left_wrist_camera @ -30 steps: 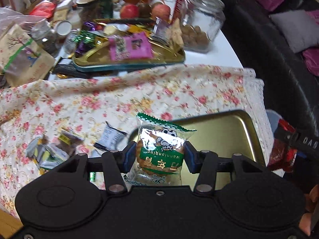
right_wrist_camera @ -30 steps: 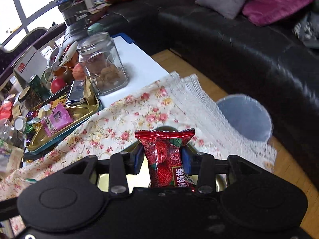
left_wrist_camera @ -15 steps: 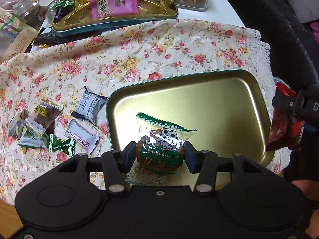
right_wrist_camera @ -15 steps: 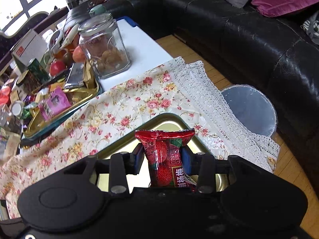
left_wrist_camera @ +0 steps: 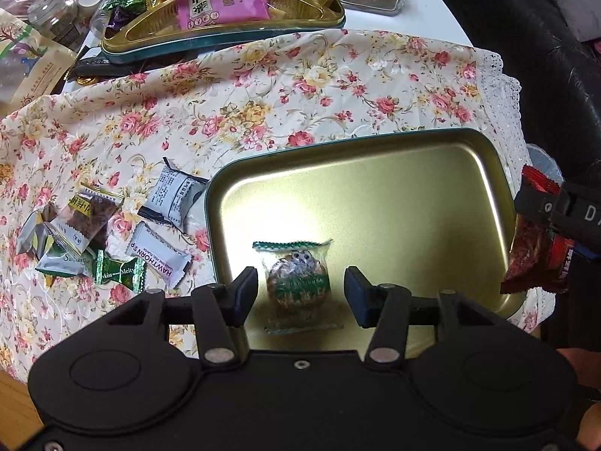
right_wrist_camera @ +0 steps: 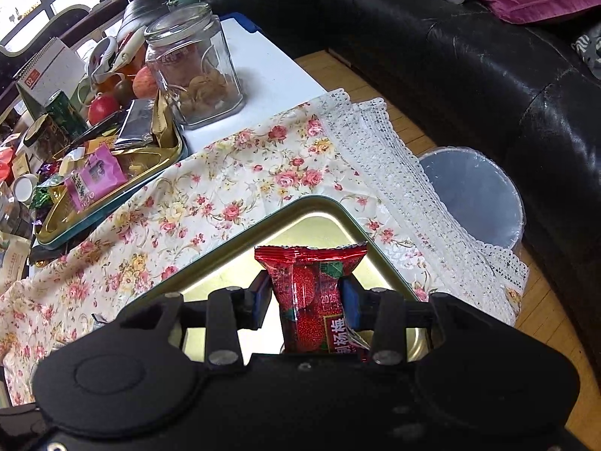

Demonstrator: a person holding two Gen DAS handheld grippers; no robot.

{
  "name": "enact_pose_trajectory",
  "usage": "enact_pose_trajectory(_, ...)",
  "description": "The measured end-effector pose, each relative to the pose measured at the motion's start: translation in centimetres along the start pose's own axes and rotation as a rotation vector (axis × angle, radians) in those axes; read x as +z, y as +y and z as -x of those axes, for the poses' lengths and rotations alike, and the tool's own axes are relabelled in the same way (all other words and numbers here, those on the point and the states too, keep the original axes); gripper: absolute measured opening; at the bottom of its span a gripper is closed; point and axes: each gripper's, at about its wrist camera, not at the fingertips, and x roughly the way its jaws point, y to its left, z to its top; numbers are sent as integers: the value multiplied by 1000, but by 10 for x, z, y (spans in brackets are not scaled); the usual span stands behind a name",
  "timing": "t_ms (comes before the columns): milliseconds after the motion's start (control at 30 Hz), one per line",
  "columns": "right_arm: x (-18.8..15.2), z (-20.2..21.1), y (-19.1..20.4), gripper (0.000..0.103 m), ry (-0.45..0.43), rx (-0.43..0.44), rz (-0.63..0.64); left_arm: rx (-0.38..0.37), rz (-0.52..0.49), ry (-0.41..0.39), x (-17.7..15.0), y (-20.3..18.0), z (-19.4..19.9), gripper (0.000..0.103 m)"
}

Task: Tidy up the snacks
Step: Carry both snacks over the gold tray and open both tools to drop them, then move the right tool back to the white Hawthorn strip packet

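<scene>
The green snack packet (left_wrist_camera: pixel 298 285) lies flat in the gold tray (left_wrist_camera: pixel 375 188), near the tray's front edge, and it is the only snack in there so far. The left gripper (left_wrist_camera: pixel 300 293) hangs right over it with its two fingers apart, one on each side of the packet and not touching it, so I think that one is put away. The red snack packet (right_wrist_camera: pixel 313 293) is not down yet. The right gripper (right_wrist_camera: pixel 306 297) is clamped on it, squeezing its middle, and holds it up over the far right corner of the tray. From the left side you can see it by the tray's right rim. I think it goes in next. There is more to do after that. A little pile of wrapped snacks (left_wrist_camera: pixel 112 240) is out on the flowery cloth (left_wrist_camera: pixel 263 86), just beside the tray's left side: a white one, a brown one, a shiny green one and some more. Farther back on the tabletop is another tray (left_wrist_camera: pixel 225 34) full of sweets and a glass jar (right_wrist_camera: pixel 193 67) of round snacks. So the job has only just started.
</scene>
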Motion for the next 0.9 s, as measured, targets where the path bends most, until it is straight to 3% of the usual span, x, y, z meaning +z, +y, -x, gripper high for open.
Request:
enact_pose_trajectory(533, 1, 1, 0, 42, -9, -10, 0, 3, -2, 17, -1, 0, -2, 57)
enact_pose_trajectory(900, 1, 1, 0, 44, 3, -3, 0, 45, -18, -14, -2, -1, 2, 57)
